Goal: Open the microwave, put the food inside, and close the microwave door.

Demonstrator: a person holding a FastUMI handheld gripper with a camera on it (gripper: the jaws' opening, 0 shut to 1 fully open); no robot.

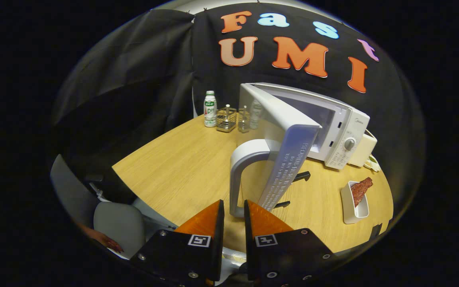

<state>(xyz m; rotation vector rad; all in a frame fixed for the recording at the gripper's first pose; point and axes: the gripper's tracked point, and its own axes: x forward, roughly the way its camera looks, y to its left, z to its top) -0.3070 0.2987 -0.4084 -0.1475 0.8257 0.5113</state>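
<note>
Close to my lens, the jaws [234,210] stand slightly parted, with the foot of the door handle [242,167] in the gap; whether either finger touches it I cannot tell. Beyond them spreads the wooden counter [173,167]. On it sits the microwave [333,131], its door [283,151] swung wide towards me, so I judge the opening step done. Next I must let go and reach beyond the door for the white dish [353,209] of reddish food [361,189].
</note>
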